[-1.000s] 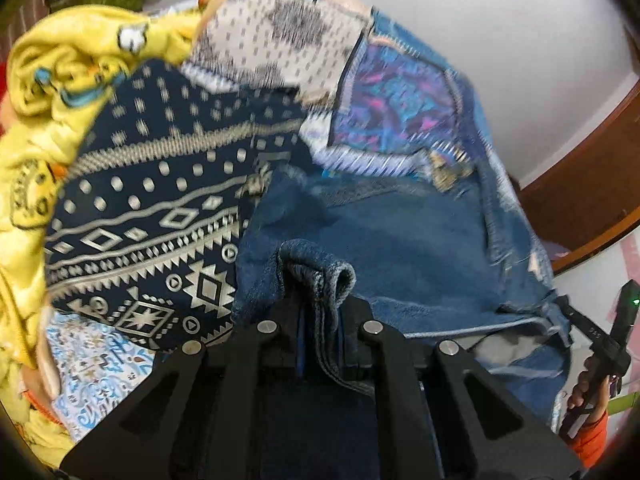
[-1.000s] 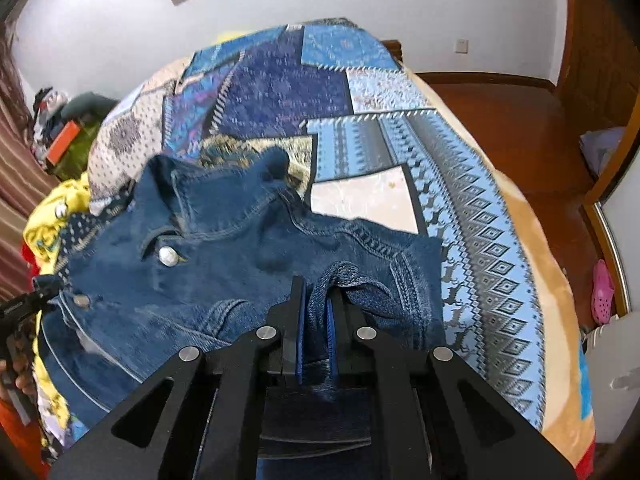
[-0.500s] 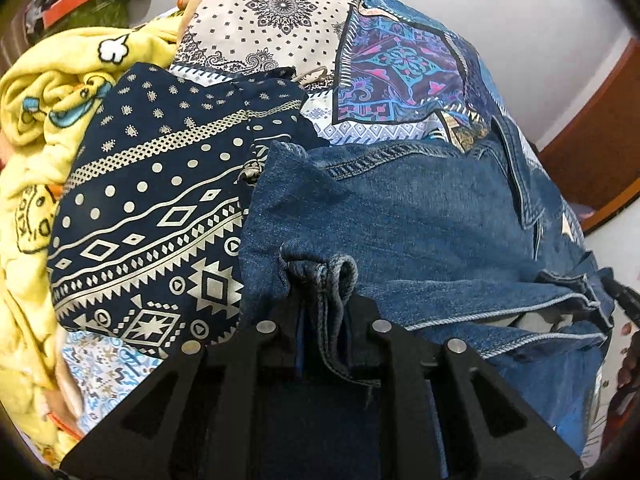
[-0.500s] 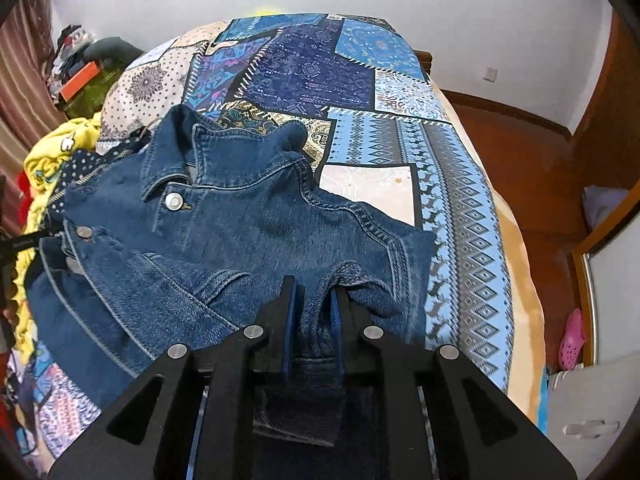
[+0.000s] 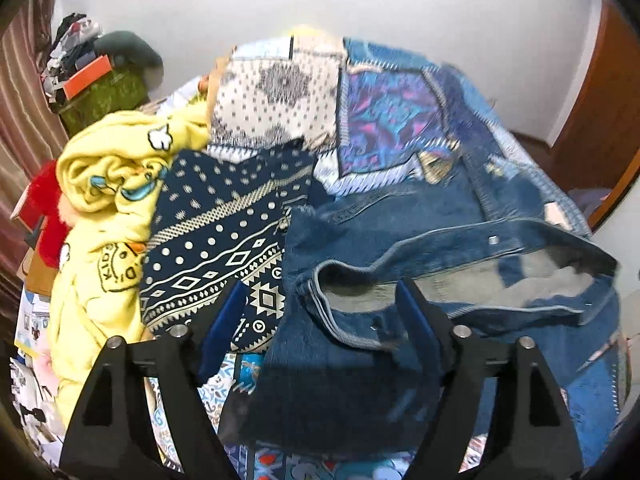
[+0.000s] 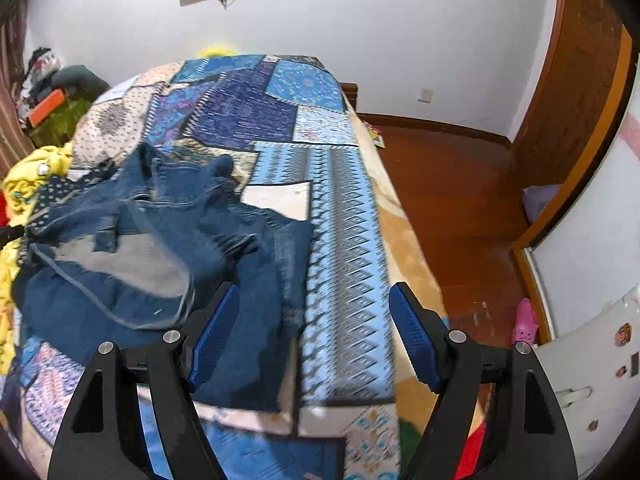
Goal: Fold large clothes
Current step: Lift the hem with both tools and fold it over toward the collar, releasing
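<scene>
A blue denim jacket (image 5: pixel 420 248) lies rumpled on the patchwork bedspread (image 5: pixel 392 116), its grey inner lining showing. My left gripper (image 5: pixel 320 316) is open, its blue pads on either side of the jacket's near hem, not holding it. In the right wrist view the jacket (image 6: pixel 160 248) lies left of centre on the bedspread (image 6: pixel 344 216). My right gripper (image 6: pixel 314 328) is open and empty above the jacket's right edge.
A navy patterned garment (image 5: pixel 224 224) and a yellow printed garment (image 5: pixel 108 192) are heaped left of the jacket. A green box with clutter (image 5: pixel 100 92) stands at the far left. Wooden floor (image 6: pixel 448 184) and a white cabinet (image 6: pixel 592 280) lie right of the bed.
Both grippers have opened and let go of the denim jacket, which has dropped onto the bed with its lining showing. Both have pulled back and up.
</scene>
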Demonstrator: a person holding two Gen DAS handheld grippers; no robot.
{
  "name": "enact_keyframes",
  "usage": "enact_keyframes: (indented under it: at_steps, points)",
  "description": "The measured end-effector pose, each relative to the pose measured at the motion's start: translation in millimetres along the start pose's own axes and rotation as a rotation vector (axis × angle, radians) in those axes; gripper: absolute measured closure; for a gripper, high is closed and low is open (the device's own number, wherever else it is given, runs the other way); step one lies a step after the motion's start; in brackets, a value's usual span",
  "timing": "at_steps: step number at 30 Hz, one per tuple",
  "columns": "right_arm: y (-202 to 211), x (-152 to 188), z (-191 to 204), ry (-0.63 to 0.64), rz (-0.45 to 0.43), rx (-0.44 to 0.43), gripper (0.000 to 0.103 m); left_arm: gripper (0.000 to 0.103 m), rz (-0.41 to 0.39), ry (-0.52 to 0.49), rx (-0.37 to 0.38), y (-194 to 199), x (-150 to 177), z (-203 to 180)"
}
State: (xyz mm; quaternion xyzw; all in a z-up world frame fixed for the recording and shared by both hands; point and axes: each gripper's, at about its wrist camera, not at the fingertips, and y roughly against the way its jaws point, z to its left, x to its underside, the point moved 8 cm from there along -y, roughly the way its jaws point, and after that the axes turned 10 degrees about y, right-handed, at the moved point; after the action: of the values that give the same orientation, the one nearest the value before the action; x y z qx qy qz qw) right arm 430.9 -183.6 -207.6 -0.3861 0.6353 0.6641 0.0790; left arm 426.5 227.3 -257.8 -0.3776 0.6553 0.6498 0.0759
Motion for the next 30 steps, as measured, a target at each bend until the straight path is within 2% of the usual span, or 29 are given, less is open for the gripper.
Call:
enact_keyframes:
  at_steps: [4, 9, 12, 15, 19, 21, 23, 25, 28, 30]
  points:
    - [-1.2, 3.1, 33.4, -0.004, -0.006, -0.095, 0.029, 0.023, 0.033, -0.044, 0.037, 15.2, 17.7, -9.5]
    - [-14.1, 12.6, 91.7, 0.054, 0.034, -0.213, 0.029, 0.023, 0.118, -0.108, 0.039, -0.1, 57.5, -23.4]
    - [-28.4, 18.9, 119.9, 0.112, 0.068, -0.243, 0.029, 0.023, 0.158, -0.125, 0.02, -16.0, 75.2, -27.6]
    - [-43.7, 26.9, 141.0, 0.168, 0.112, -0.246, 0.029, 0.023, 0.179, -0.111, 0.017, -33.6, 78.1, -27.8]
    - [-62.1, 25.3, 152.9, 0.229, 0.133, -0.219, 0.022, 0.019, 0.167, -0.1, 0.022, -51.1, 62.8, -26.8]
    - [-72.4, 16.8, 153.9, 0.238, 0.137, -0.22, 0.022, 0.019, 0.151, -0.099, -0.01, -62.0, 47.5, -22.2]
    - [-85.7, 6.1, 150.8, 0.217, 0.155, -0.223, 0.022, 0.019, 0.139, -0.09, -0.039, -71.2, 31.4, -17.2]
    - [-94.6, -4.4, 144.4, 0.196, 0.156, -0.204, 0.022, 0.019, 0.135, -0.081, -0.036, -78.6, 14.2, -15.7]
    - [-106.5, -27.8, 133.0, 0.151, 0.127, -0.166, 0.022, 0.02, 0.106, -0.081, -0.056, -83.2, -11.0, -17.4]
    - [-111.1, -47.5, 121.5, 0.092, 0.096, -0.156, 0.022, 0.019, 0.056, -0.084, -0.074, -80.0, -31.9, -19.0]
